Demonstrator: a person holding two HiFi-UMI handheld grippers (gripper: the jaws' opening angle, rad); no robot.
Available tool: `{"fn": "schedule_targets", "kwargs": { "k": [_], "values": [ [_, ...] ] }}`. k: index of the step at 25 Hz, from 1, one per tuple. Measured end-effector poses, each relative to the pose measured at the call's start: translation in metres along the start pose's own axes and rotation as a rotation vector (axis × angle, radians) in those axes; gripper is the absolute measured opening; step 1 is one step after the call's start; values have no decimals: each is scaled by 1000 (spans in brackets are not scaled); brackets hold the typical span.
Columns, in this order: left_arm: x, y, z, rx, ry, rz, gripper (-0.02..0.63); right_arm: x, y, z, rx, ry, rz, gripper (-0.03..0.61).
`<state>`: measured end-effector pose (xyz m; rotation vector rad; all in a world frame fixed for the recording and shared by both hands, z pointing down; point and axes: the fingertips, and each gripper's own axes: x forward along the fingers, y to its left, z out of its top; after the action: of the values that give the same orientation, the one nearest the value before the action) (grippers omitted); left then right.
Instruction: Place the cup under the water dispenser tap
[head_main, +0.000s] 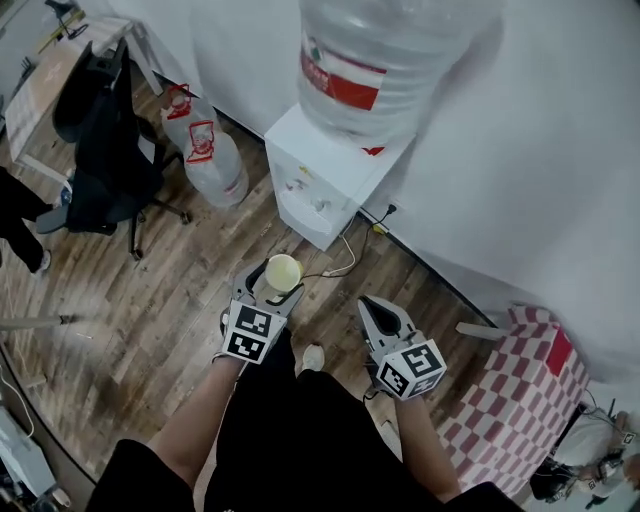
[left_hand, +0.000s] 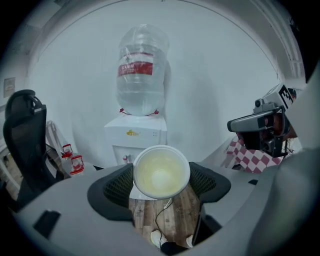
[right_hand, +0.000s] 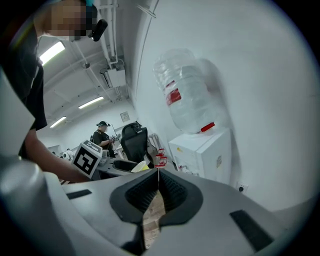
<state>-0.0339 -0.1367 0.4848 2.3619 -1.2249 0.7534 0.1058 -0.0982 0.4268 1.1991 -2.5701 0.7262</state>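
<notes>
At the far wall (head_main: 520, 150), over plank floor (head_main: 170, 330): a white dispenser (head_main: 320, 180) stands against it, with a big clear bottle (head_main: 385, 60) bearing a red label upturned on top. Taps sit on the dispenser's front, small in every view.

Left of the dispenser is a black chair (head_main: 105, 150). Between the chair and the dispenser, spare bottles (head_main: 210, 150) with red caps lie on the floor. At lower right there is a red-and-white checked box (head_main: 510, 390), near the wall.

Left hand-held gripper (head_main: 266, 292): jaws clamped on the cup (left_hand: 161, 173), one pad on each side of its rim. The cup is pale yellow with nothing inside, its mouth turned towards the gripper's camera. It is held above the floor in front of the dispenser — well short of the taps, not under them.

Right hand-held gripper (head_main: 385, 315): jaws closed, tips meeting, nothing between them; it is held beside the left one, apart from it, pointing towards the dispenser.

A white cable (head_main: 345, 255) loops on the floor at the dispenser's foot — it runs towards a socket (head_main: 390, 210) low on the wall.
</notes>
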Motion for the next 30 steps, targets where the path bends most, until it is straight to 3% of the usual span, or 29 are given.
{"fn": "schedule_targets", "kwargs": {
  "k": [6, 12, 30],
  "values": [
    [50, 30, -1, 7, 25, -46, 359, 35, -17, -11, 27, 57, -29, 23],
    [99, 56, -25, 40, 71, -69, 359, 71, -37, -24, 47, 99, -55, 22],
    [244, 75, -100, 26, 126, -81, 359, 161, -92, -96, 30, 178, -82, 23]
  ]
}}
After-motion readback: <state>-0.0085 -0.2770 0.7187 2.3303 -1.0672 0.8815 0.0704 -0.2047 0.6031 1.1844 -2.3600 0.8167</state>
